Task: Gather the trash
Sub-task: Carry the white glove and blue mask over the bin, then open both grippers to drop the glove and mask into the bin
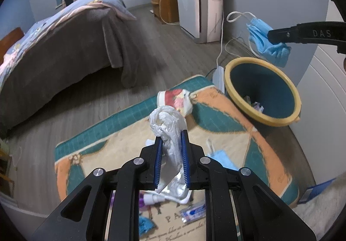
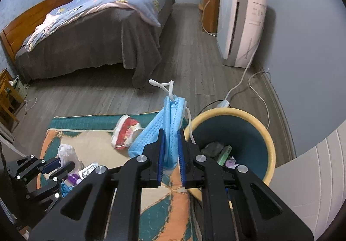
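My left gripper is shut on a crumpled white tissue and holds it above the rug. It also shows in the right wrist view. My right gripper is shut on a blue face mask beside the near rim of the yellow-rimmed teal trash bin. In the left wrist view the mask hangs above the bin. A crushed red and white paper cup lies on the rug; it also shows in the right wrist view.
The patterned rug holds more litter: another blue mask, a foil wrapper, a small spray bottle. The bin holds some trash. A bed, an air purifier and a power strip with cables stand nearby.
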The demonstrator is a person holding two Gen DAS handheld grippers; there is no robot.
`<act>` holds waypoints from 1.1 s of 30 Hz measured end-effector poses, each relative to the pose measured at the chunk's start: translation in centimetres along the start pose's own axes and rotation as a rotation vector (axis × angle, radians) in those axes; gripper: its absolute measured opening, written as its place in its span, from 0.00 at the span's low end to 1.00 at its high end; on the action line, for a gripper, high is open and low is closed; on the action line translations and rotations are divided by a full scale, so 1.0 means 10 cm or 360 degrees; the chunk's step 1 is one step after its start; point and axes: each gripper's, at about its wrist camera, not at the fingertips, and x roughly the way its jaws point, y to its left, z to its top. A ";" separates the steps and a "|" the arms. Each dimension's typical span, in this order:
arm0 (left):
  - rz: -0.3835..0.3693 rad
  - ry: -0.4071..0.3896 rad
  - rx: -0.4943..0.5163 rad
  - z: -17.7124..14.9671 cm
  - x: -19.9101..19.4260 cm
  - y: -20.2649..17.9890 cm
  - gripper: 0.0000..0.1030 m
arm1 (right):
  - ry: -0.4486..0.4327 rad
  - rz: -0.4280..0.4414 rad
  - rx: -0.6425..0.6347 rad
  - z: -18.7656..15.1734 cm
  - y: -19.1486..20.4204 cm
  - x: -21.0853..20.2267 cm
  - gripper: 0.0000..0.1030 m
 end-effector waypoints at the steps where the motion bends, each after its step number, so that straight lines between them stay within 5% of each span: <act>1: -0.0010 -0.0003 0.0000 0.04 0.02 -0.04 0.17 | 0.0004 -0.0005 0.0010 0.00 -0.05 0.01 0.11; 18: -0.0218 0.0065 0.0120 0.59 0.52 -0.82 0.17 | 0.0147 -0.0347 0.0303 -0.14 -0.99 0.50 0.11; 27: -0.0337 0.0039 0.0104 0.84 0.85 -1.18 0.17 | 0.0100 -0.0391 0.0483 -0.14 -1.18 0.47 0.11; 33: -0.0384 -0.0056 0.0079 0.96 0.83 -1.25 0.39 | 0.0090 -0.0366 0.0524 -0.13 -1.22 0.48 0.23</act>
